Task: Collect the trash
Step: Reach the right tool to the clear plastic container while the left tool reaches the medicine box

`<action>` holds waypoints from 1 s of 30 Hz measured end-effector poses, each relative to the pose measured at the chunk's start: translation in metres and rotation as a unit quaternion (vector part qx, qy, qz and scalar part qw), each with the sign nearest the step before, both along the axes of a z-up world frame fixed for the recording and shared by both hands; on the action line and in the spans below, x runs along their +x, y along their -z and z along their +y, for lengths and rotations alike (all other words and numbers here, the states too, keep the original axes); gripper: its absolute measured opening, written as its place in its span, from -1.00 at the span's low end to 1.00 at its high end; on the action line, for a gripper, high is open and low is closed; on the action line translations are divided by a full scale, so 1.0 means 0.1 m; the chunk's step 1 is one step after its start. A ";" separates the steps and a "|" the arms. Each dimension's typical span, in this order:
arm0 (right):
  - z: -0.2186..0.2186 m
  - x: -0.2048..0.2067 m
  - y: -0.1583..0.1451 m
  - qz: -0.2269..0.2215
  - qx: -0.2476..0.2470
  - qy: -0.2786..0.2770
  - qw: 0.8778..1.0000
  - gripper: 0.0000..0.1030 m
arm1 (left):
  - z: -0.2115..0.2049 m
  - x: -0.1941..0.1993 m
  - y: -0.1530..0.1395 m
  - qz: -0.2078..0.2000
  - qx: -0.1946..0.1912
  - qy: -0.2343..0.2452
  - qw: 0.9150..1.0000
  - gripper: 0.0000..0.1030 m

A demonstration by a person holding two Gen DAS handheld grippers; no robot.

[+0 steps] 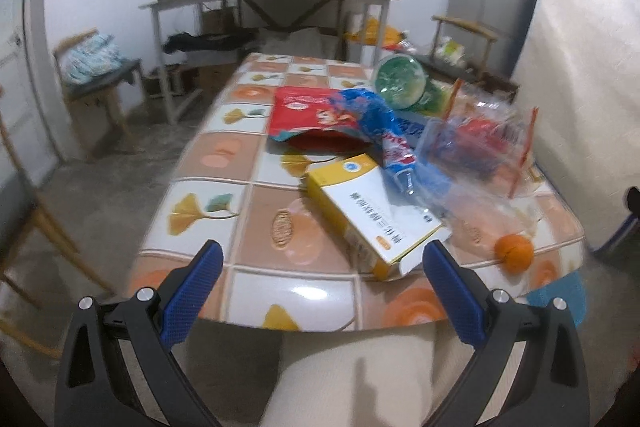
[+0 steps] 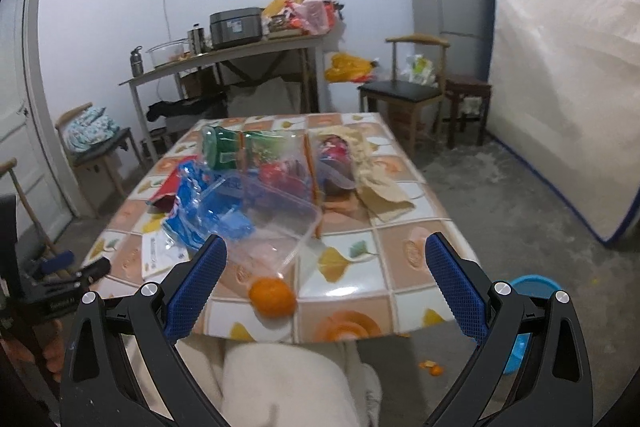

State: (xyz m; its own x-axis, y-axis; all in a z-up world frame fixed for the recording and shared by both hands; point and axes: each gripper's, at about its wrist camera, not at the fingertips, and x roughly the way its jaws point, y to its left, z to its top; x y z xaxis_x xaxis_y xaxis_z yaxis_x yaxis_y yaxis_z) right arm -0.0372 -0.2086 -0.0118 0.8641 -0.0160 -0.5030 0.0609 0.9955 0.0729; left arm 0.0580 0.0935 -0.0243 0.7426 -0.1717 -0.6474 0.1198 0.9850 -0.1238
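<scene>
**Both grippers poised at the near edge, nothing yet taken**

The left gripper (image 1: pixel 320 263) is held with its blue fingers spread wide and empty, and the right gripper (image 2: pixel 326 259) is seen the same way: apart, nothing between the pads. The trash is heaped on the tiled tablecloth of the table (image 1: pixel 208 163), well short of both tools. Nearest the left gripper lies the yellow-and-white carton (image 1: pixel 360 215), one open flap hanging toward the table's near edge; behind it a red snack bag (image 1: pixel 312 115) and a crumpled blue wrapper (image 1: pixel 384 131) are piled together. The orange (image 2: pixel 272 297) sits just inside the near edge, closest to the right gripper.

A good first pick, it is judged, is the carton: it should be approached along its long side and pinched across the narrow thickness, so the loose flap is not the only thing caught. The orange may roll if nudged, so it is best closed on from above.

Only the right view shows the clear plastic tray (image 2: pixel 280 227), the beige paper (image 2: pixel 380 195) and a blue basin (image 2: pixel 536 287) on the floor, possibly the bin. The carton's printed face is shown only by the left view.
</scene>
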 end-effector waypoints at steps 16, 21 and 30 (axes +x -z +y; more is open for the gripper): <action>-0.31 0.93 0.32 0.136 0.181 -0.071 0.971 0.32 | -0.09 0.37 0.21 0.036 -0.147 0.084 0.985 0.90; -0.31 0.98 0.44 0.160 0.184 -0.072 0.967 0.24 | -0.32 0.38 0.37 0.063 -0.091 0.097 0.989 0.90; -0.37 1.05 0.57 0.171 0.188 -0.071 0.965 0.24 | -0.77 0.40 0.61 0.022 0.139 0.097 0.985 0.92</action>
State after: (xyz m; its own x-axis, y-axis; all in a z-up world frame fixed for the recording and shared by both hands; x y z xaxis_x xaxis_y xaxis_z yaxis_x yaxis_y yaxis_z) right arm 0.0675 -0.2457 -0.0684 0.6274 0.3292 -0.7057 0.0103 0.9027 0.4302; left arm 0.0983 0.0168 -0.0852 0.6830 -0.1191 -0.7207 0.3102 0.9405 0.1385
